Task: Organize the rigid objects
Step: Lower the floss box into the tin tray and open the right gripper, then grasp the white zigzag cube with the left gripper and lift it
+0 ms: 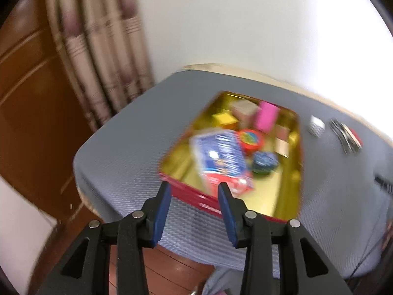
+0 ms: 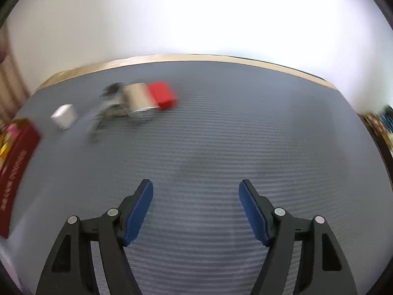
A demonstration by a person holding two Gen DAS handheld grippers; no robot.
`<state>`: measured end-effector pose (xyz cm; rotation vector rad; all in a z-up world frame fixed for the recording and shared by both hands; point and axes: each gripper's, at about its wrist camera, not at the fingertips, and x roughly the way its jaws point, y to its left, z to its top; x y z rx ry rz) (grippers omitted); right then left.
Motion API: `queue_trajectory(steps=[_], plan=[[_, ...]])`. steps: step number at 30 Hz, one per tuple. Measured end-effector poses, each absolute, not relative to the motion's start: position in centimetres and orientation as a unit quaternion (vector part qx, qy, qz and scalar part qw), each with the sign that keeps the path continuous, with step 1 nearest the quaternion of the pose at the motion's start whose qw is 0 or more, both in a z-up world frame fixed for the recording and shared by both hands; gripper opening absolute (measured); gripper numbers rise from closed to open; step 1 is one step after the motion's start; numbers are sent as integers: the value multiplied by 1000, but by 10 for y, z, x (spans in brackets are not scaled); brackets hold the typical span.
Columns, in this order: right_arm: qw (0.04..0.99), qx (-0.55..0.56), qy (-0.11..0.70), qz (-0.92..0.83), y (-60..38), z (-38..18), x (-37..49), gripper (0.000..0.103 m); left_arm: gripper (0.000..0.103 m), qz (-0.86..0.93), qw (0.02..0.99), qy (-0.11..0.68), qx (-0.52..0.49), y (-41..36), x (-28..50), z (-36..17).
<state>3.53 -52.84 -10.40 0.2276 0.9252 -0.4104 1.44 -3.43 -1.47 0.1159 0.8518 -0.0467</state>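
- White wall (image 1: 245,24) behind, striped curtain (image 1: 98,61) and brown wood panelling (image 1: 29,98) on the left of the left wrist view; grey ribbed mat (image 2: 221,135) covers the table, pale table edge (image 2: 172,57) showing along the far side.
- Red tin (image 1: 194,195) with gold lining sits on the mat — holds a blue-and-red packet (image 1: 221,157), a pink block (image 1: 266,116), a yellow block (image 1: 224,120), a round red item (image 1: 250,139) and a dark blue round one (image 1: 265,162); all blurred.
- Left gripper (image 1: 195,186) hovers at the tin's near wall, blue pads apart, nothing between them.
- Right gripper (image 2: 196,184) is over bare mat, jaws spread wide, empty.
- Loose objects lie well beyond the right gripper: a white cube (image 2: 64,116), a red box (image 2: 163,95) touching a beige cylinder (image 2: 138,97), and a smeared grey metal thing (image 2: 110,105) — possibly a clip, too blurred to tell.
- The tin's red corner shows at the left edge of the right wrist view, near the white cube.
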Motion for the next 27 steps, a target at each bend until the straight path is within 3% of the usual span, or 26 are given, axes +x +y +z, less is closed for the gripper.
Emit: queue_trajectory(steps=[3,8,11,18,27], plan=[[858,112,448,-226,-554,-106,32,85,44,-63,898,428,80,-62,8,-19],[838,156,464,-244,-593,-120,29,90,44,-116,886,437,107,-122,10,-13],[841,175,458,-228,-601,-120,29,103,44,-141,887,422,127,-166,21,2],[841,156,464,-229,-599,-121,28,103,46,-152,889,398,169,-253,93,21],[848,177,450,-217,-600,-122,32,103,46,-158,844,481,176,-308,191,-20]])
